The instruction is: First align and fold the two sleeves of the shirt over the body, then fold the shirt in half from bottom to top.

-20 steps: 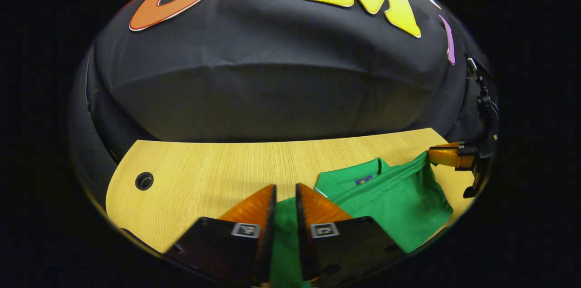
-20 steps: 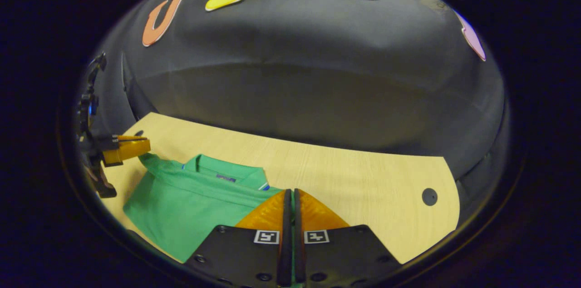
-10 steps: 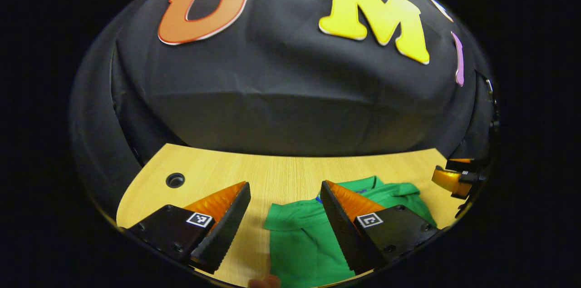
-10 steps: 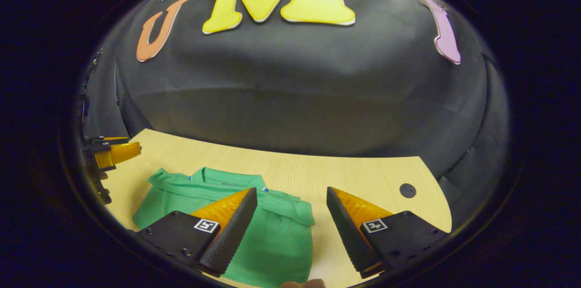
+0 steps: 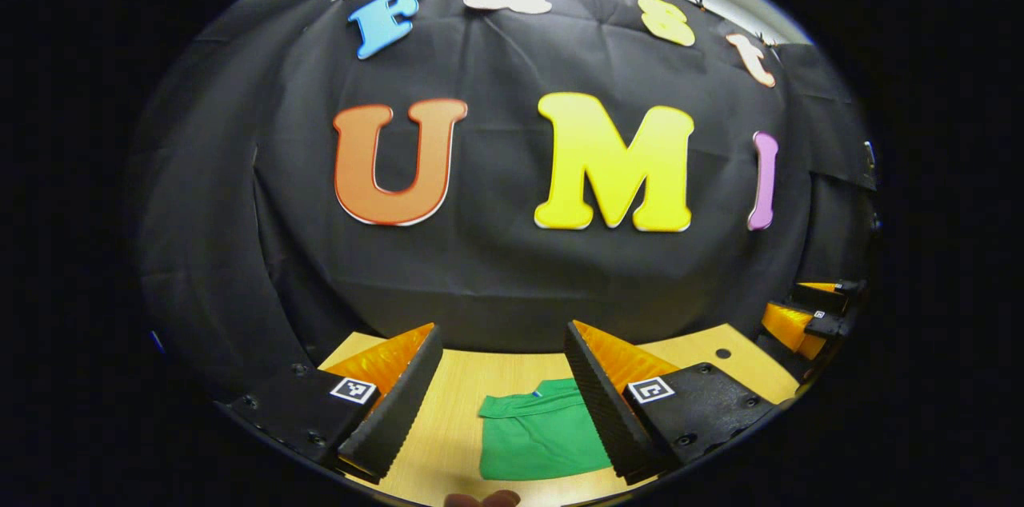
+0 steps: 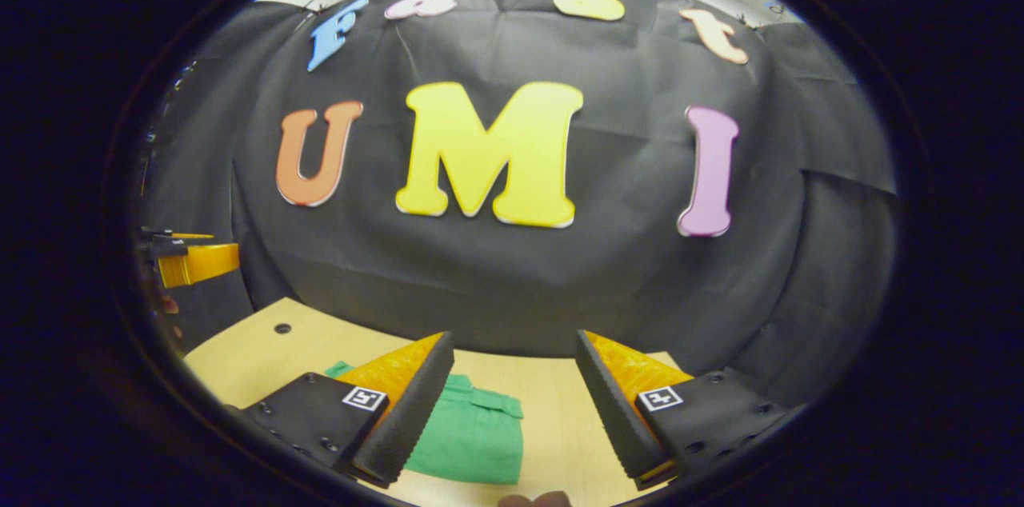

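Note:
The green shirt (image 5: 540, 435) lies folded into a compact rectangle on the wooden table (image 5: 448, 419), collar end toward the wall. My left gripper (image 5: 502, 359) hovers open above and behind it, nothing between its fingers. In the right gripper view the same folded shirt (image 6: 468, 435) rests on the table (image 6: 264, 351), and my right gripper (image 6: 512, 363) is open above it, holding nothing. The right gripper (image 5: 804, 315) shows at the far right edge of the left gripper view. At the far left edge of the right gripper view is the left gripper (image 6: 192, 259).
A round cable hole (image 6: 282, 328) sits in the table's left part, and another hole (image 5: 722, 353) toward its right end. The black cloth wall stands just behind the table. A fingertip (image 5: 480, 499) shows at the bottom edge.
Both grippers opened, let go of the shirt's hem and pulled up and back from the table. The shirt now lies folded in half and looks smaller and farther off.

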Motion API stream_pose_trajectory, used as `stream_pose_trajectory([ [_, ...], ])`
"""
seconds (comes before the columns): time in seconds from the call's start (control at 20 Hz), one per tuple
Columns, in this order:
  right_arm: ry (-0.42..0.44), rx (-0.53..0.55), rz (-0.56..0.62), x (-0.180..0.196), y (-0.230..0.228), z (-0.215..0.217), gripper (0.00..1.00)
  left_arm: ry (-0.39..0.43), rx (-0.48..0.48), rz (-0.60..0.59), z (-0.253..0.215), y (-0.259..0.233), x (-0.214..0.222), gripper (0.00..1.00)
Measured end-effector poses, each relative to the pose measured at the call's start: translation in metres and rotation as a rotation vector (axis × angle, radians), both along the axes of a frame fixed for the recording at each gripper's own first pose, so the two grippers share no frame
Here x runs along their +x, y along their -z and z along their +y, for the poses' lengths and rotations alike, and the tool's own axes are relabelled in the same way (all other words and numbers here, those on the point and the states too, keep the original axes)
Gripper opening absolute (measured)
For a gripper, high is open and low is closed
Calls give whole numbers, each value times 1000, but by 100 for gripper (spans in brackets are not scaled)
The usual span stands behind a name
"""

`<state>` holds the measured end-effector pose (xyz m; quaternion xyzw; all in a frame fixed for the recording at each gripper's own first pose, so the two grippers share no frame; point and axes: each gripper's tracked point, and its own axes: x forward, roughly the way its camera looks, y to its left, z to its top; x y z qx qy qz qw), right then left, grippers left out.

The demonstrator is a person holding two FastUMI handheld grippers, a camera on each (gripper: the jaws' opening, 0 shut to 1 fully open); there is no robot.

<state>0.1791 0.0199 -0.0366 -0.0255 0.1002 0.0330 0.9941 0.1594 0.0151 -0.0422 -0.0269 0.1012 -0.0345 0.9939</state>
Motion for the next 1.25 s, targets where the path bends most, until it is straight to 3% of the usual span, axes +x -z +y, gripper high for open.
stream_pose_trajectory([
  [0.3,7,-4,-143,-102,-71,7,98,-12,-14,-150,-3,-75,-87,98],
  [0.6,4,34,-161,-170,-87,14,98,-27,26,-163,0,-78,-156,98],
  [0.9,30,26,-121,-205,-73,17,98,-11,32,-140,-13,-59,-195,98],
  [1.25,29,53,-117,-206,-71,18,98,8,57,-167,-20,-62,-194,98],
])
